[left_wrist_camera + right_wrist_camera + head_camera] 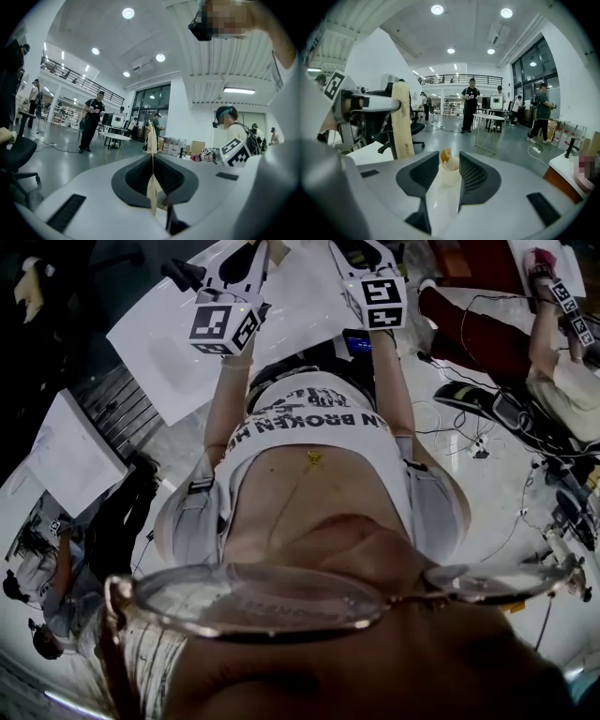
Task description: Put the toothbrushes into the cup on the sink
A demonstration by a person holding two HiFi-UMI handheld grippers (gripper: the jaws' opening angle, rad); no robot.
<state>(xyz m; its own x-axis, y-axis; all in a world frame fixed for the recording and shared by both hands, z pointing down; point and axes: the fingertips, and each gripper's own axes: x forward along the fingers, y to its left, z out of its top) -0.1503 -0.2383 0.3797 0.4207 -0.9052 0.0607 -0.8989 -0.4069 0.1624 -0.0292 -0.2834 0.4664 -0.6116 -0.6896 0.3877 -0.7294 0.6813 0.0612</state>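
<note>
Toothbrush of pale flat wood [151, 180]: clamped upright in the left gripper [152, 159], jaws pressed together on it. The left gripper view gives only its thin edge. The right gripper view shows the same brush broadside [402, 123], a tall tan strip with small dark print low down, standing left of the cup and apart from it.

Right gripper [449, 160]: jaws grasp a small round white cup [451, 176], both pads against its sides. A tan-orange piece [446, 154] sticks up above the rim; cannot tell what it is.

The head view shows neither grip, since the jaw tips run off its top edge. It shows only the marker cubes [223, 322] side by side over a white tabletop [159, 357], beyond the person's white printed top [319, 418].
</note>
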